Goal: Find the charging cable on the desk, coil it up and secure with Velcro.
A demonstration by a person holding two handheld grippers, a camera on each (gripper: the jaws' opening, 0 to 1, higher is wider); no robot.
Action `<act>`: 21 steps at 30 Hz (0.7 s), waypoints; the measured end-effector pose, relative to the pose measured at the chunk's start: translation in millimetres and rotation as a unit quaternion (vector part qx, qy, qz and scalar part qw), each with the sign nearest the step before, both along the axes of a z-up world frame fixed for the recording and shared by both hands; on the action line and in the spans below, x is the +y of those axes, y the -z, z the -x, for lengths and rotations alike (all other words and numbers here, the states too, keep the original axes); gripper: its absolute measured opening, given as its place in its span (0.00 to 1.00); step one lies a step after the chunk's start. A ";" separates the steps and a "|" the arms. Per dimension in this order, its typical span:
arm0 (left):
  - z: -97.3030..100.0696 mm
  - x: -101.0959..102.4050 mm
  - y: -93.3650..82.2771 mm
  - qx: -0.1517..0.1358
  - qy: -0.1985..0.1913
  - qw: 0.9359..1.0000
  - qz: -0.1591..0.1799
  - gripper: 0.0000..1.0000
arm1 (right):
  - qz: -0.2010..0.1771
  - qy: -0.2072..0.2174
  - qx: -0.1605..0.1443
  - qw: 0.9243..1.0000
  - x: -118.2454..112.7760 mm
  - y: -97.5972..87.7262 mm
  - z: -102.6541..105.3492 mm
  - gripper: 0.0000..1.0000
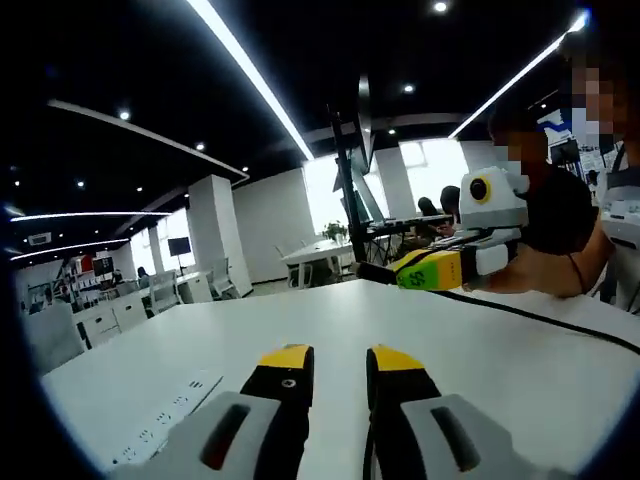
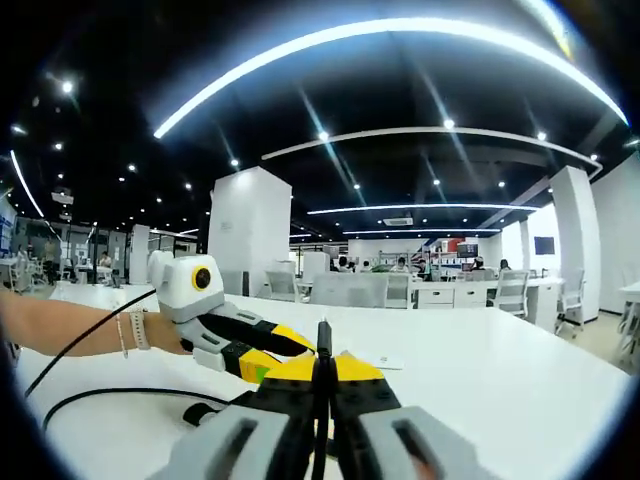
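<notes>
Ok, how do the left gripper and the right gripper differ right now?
The left gripper has its fingers apart, with white desk showing between them; the right gripper has its fingers pressed together. The left gripper grips nothing that I can see, while the right gripper pinches the thin black cable. Both have black fingers with yellow tips and are held over the same desk.
</notes>
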State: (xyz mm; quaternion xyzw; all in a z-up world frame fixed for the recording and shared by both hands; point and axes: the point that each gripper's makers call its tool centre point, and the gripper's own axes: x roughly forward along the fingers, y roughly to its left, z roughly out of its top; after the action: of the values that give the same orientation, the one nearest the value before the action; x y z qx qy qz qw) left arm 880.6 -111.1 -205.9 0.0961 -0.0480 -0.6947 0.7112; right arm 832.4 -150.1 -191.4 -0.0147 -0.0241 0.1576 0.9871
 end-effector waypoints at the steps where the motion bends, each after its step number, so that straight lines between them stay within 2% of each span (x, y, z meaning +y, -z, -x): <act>1: -0.3 2.5 -1.3 0.001 -0.003 1.000 0.002 0.23 | 0.000 0.000 0.001 1.000 0.0 0.6 -0.2 0.05; 5: 0.1 22.2 -11.0 0.010 -0.021 0.999 0.026 0.23 | -0.008 -0.005 -0.002 1.000 -0.3 -0.5 0.2 0.05; 8: 1.0 41.1 -12.4 0.011 -0.034 0.999 0.020 0.23 | -0.009 -0.012 -0.009 1.000 2.3 -4.8 1.8 0.05; 11: -2.0 66.0 -17.6 0.011 -0.067 0.997 0.032 0.23 | -0.002 -0.018 -0.016 1.000 6.2 -7.8 3.0 0.05; 12: -6.8 74.2 -15.7 0.008 -0.093 0.995 0.023 0.23 | -0.002 -0.022 -0.021 1.000 8.1 -9.9 4.2 0.05; 13: -7.8 78.2 -16.3 0.006 -0.104 0.994 0.022 0.25 | -0.002 -0.025 -0.024 0.999 9.5 -11.2 4.6 0.05; 14: -8.7 85.2 -21.1 0.004 -0.122 0.992 0.039 0.26 | -0.002 -0.032 -0.030 0.999 12.7 -13.1 5.4 0.05; 16: -19.7 99.5 -12.7 0.003 -0.180 0.984 0.015 0.26 | 0.001 -0.040 -0.036 0.999 15.8 -15.1 5.8 0.05; 17: -21.2 102.6 -11.0 0.002 -0.191 0.981 0.014 0.27 | -0.002 -0.043 -0.038 0.998 17.3 -15.8 5.7 0.05; 19: -29.1 114.7 -5.0 0.035 -0.239 0.970 0.018 0.30 | -0.007 -0.054 -0.042 0.998 21.2 -17.7 5.6 0.05; 21: -28.4 119.5 -3.5 0.026 -0.244 0.969 0.020 0.31 | -0.008 -0.064 -0.047 0.997 24.9 -18.9 5.6 0.05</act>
State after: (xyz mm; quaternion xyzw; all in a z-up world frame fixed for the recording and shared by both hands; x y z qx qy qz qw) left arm 909.0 8.4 -202.5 0.0722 -0.0186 -0.5017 0.8618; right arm 826.9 -125.2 -172.5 -0.0128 -0.0728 0.2191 0.9729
